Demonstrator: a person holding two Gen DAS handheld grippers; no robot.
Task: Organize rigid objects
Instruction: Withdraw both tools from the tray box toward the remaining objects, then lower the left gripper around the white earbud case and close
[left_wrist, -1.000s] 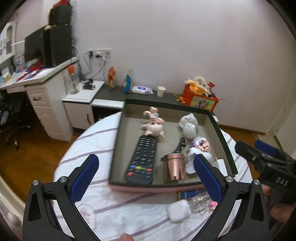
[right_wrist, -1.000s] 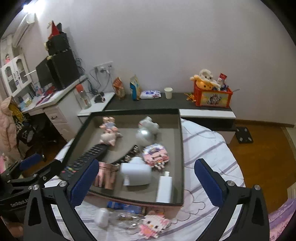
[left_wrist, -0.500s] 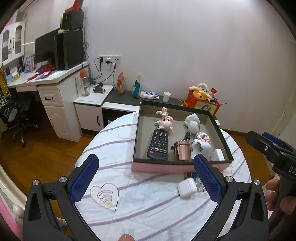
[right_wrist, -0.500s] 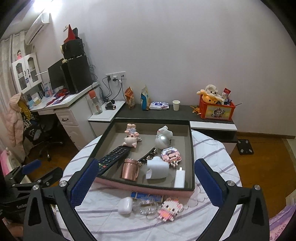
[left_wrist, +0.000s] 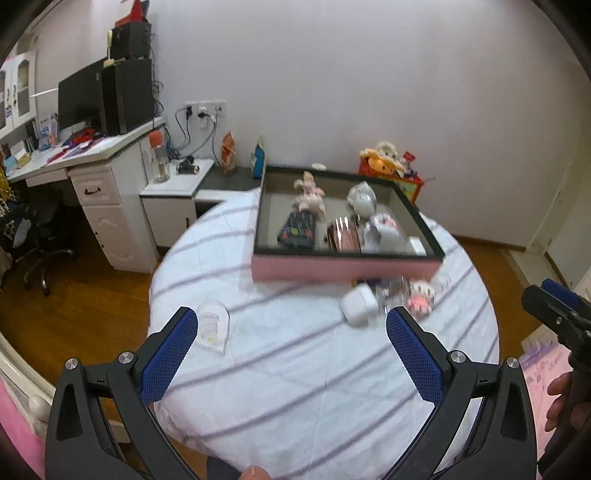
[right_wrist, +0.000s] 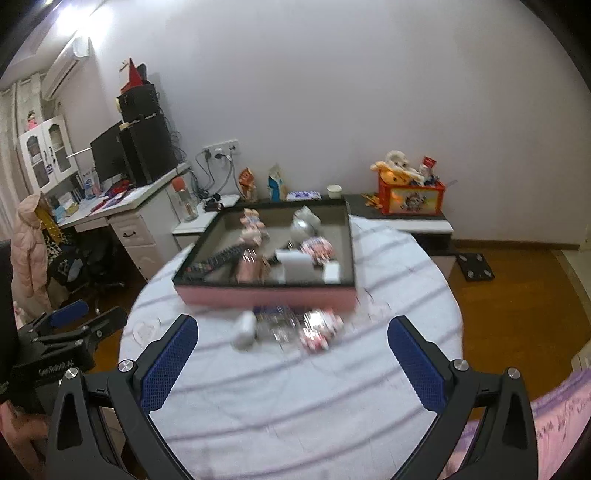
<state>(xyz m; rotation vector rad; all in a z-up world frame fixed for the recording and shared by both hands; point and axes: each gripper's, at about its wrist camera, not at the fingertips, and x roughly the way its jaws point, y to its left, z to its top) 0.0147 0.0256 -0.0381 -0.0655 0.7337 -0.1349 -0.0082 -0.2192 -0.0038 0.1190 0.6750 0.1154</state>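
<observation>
We held both the left hand-held gripper and right hand-held gripper wide apart, empty. The tray sat upper centre on the surface; earbud case and figurine lay just below it.

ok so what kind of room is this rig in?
Likely a home bedroom or study: a white desk with a monitor, a toy box by the wall, and a cloth-covered round table.

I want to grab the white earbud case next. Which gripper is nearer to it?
Hard to call, slightly the left. The left gripper has the white earbud case just ahead, toward its right finger; the right gripper has it ahead toward its left finger.
</observation>
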